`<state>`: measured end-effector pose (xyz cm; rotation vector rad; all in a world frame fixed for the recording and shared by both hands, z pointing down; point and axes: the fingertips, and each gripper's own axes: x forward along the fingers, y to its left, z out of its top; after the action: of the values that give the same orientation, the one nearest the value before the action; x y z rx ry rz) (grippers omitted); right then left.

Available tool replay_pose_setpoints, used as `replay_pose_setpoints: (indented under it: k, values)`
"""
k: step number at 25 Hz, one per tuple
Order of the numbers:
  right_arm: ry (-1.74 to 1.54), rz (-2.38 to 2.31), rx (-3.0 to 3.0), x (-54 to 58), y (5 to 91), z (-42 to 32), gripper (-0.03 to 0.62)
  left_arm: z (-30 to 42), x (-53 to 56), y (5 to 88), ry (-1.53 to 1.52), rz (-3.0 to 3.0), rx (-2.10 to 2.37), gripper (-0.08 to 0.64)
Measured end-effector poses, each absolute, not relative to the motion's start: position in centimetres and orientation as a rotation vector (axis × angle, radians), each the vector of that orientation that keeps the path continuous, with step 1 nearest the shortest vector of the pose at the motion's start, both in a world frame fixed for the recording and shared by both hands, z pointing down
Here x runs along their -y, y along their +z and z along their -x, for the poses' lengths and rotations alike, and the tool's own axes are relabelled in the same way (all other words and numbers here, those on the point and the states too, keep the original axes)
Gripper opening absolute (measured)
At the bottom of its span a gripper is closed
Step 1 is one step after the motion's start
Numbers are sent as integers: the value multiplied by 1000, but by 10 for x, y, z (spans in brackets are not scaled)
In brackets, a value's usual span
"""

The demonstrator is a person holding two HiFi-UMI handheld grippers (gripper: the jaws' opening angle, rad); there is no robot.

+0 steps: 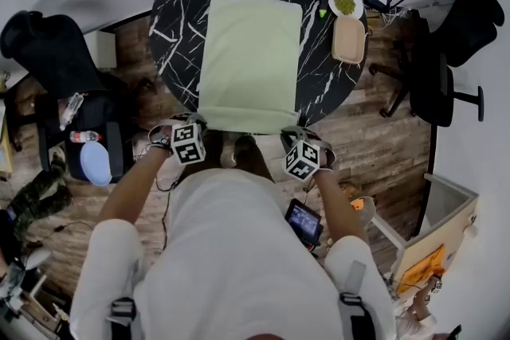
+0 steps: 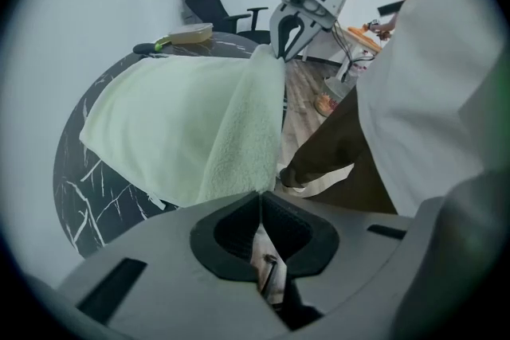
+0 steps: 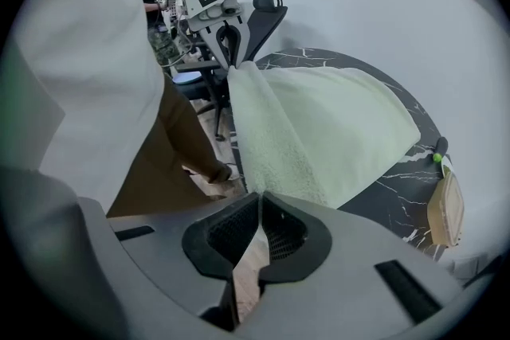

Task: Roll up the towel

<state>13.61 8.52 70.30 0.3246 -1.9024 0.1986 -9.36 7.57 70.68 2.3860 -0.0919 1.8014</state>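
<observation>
– Pale green towel [image 1: 251, 60]: where do we locate it in the head view?
– We find it spread flat on the round black marble table [image 1: 179, 4], reaching from the far half to the near rim. The left gripper [image 1: 191, 127] sits at its near left corner and the right gripper [image 1: 299, 135] at its near right corner. A bowl [image 1: 345, 2] and a tan container [image 1: 349, 40] stand on the table's right side, apart from the towel.
– What do we read in the left gripper view?
– The left gripper [image 2: 260, 199] has its jaws brought together, with the towel [image 2: 183, 131] edge pinched between the pads. From there the edge runs up to the right gripper [image 2: 285, 48], which clamps the other corner. That edge is raised off the table [image 2: 80, 179]; the rest of the cloth lies on the marble.
– And in the right gripper view?
– The right gripper [image 3: 259, 203] likewise has its jaws pressed together on the towel [image 3: 319, 131] corner. The left gripper [image 3: 231, 52] shows at the far end of the same lifted edge, closed on it. The towel body slopes down onto the table [image 3: 398, 179].
</observation>
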Motion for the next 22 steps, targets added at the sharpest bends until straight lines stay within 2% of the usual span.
replay_pose_setpoints:
  k: [8, 15, 22]
  values:
    - [268, -267, 1931, -120, 680, -133, 8, 98, -110, 689, 1728, -2315, -49, 11]
    - [244, -312, 1954, -76, 661, -134, 8, 95, -68, 679, 1745, -2325, -16, 12]
    - [313, -383, 1926, -30, 681, -136, 8, 93, -24, 695, 1767, -2257, 95, 14]
